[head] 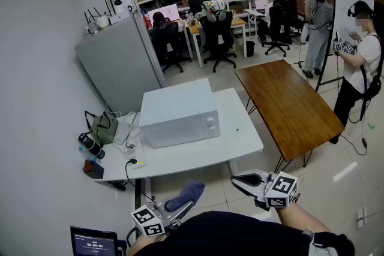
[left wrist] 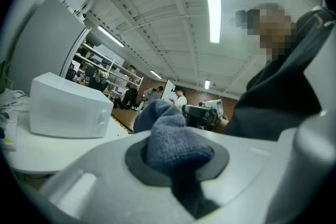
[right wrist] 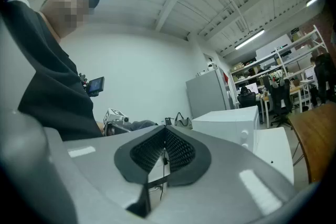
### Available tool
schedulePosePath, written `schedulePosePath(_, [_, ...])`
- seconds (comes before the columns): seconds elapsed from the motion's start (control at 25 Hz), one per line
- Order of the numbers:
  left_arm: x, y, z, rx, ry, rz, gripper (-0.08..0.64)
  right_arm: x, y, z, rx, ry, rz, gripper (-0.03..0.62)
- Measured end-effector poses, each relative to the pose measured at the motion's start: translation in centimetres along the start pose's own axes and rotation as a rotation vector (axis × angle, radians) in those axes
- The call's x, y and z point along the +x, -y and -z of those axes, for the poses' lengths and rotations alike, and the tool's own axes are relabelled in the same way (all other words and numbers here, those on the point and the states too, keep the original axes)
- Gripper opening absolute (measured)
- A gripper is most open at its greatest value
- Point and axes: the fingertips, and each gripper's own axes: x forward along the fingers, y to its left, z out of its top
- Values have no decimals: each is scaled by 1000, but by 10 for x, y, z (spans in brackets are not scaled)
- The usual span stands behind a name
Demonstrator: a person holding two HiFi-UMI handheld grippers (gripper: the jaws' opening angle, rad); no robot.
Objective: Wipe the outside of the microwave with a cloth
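The white microwave [head: 180, 112] stands on a white table [head: 240, 142], its door and two knobs facing me; it also appears in the left gripper view [left wrist: 68, 110] and in the right gripper view [right wrist: 231, 120]. My left gripper [head: 182, 205] is held low in front of the table, shut on a blue-grey cloth [head: 186, 193] that bulges out between the jaws [left wrist: 176, 144]. My right gripper [head: 238, 180] hovers below the table's near edge, to the right. It is shut, its ribbed pads [right wrist: 178, 150] meeting with nothing between them.
A green bag [head: 103, 127], a dark bottle [head: 90, 145] and cables lie at the table's left end. A grey cabinet [head: 120, 66] stands behind, a wooden table [head: 288, 102] to the right. Another person [head: 360, 63] stands far right. A small screen [head: 93, 243] sits bottom left.
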Motion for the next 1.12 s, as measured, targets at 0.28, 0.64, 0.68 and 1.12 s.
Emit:
schedulePosePath(0.28, [-58, -91, -25, 3, 50, 54, 54, 110, 6, -17, -52, -3, 32, 5])
schedulePosePath(0.64, [-141, -227, -101, 53, 94, 95, 54, 251, 9, -54, -95, 0, 64, 5])
schedulePosePath(0.68, [-144, -240, -106, 58, 97, 90, 54, 257, 13, -55, -95, -1, 71, 5])
schedulePosePath(1.12, [-92, -362, -160, 145, 39, -65, 54, 246, 115, -73, -102, 34, 80, 5])
